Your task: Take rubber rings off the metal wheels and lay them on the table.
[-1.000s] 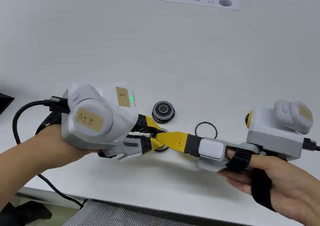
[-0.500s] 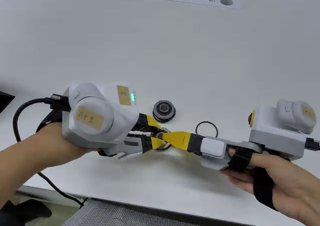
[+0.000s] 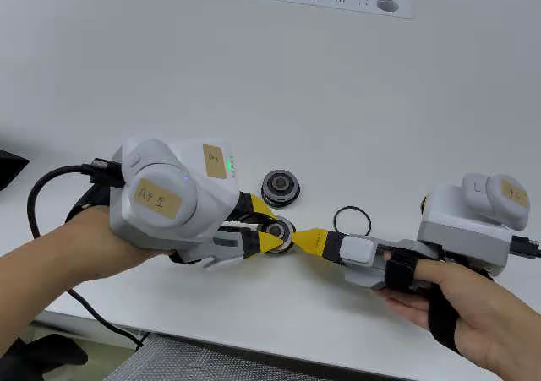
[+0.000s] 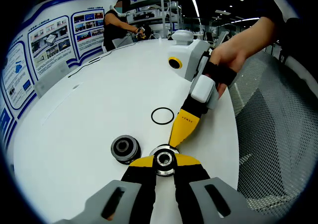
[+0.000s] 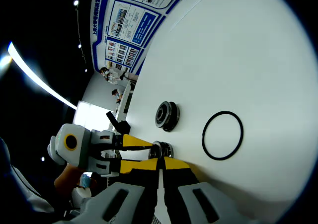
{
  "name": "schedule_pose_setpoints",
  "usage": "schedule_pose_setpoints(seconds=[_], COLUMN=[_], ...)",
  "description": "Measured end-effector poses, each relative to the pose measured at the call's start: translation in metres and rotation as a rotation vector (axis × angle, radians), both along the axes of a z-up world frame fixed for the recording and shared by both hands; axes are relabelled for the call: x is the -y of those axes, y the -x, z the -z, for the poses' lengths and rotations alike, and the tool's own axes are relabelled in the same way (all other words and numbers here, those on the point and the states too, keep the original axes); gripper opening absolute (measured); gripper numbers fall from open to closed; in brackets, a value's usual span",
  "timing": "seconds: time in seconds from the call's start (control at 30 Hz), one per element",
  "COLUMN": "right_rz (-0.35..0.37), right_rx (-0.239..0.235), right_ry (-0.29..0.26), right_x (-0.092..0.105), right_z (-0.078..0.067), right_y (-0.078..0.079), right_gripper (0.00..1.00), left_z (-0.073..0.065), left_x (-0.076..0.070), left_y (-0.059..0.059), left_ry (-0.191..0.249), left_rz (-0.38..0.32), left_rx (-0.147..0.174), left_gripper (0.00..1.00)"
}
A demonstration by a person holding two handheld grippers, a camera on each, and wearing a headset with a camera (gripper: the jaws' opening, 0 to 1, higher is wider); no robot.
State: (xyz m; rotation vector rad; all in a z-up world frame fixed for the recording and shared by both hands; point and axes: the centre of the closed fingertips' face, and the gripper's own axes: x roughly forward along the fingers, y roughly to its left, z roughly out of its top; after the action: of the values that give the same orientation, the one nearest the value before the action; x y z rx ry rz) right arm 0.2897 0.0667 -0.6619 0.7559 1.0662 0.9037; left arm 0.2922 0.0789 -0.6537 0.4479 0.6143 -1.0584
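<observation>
On the white workbench (image 3: pixel 355 94), the left gripper (image 4: pixel 165 159) is clamping a small silver metal wheel (image 3: pixel 280 231) whose rim the right gripper (image 5: pixel 159 160), jaws together, is seemingly touching.

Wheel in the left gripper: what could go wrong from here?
1. The left gripper holds the wheel only at its jaw tips, so a pull from the right gripper might twist it loose.
2. The right gripper's shut tips meet just the wheel's edge and could slip off with nothing caught.
</observation>
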Motion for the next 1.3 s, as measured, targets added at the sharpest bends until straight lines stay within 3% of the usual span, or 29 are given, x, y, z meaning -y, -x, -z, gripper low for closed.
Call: schedule_pose_setpoints(seconds=[0.33,0.67,1.2,1.3], right_rz=[0.018,0.016,-0.003,0.003], right_rx=[-0.019,0.018,0.045,0.023], right_ry=[0.022,0.068,0.079,0.068], right_x=[0.0033,0.002,-0.0035,-0.0059], right_z=[0.0023,-0.0016,-0.0055,-0.0064], right_y=[-0.0026,-0.0023,-0.0004,0.0002], right_gripper=[0.02,0.01,0.0,0.0], left_z=[0.0,0.0005,0.0006,0.0006], left_x=[0.0003,0.0003,0.0009,0.0009], left_y=[-0.0003,-0.0001,0.0003,0.0002], left_ry=[-0.019,-0.026,-0.037,-0.035], left_rz=[0.005,0.002,0.014,0.014], left_rx=[-0.006,-0.007,0.001,0.001], left_gripper=[0.13,0.13,0.13,0.13])
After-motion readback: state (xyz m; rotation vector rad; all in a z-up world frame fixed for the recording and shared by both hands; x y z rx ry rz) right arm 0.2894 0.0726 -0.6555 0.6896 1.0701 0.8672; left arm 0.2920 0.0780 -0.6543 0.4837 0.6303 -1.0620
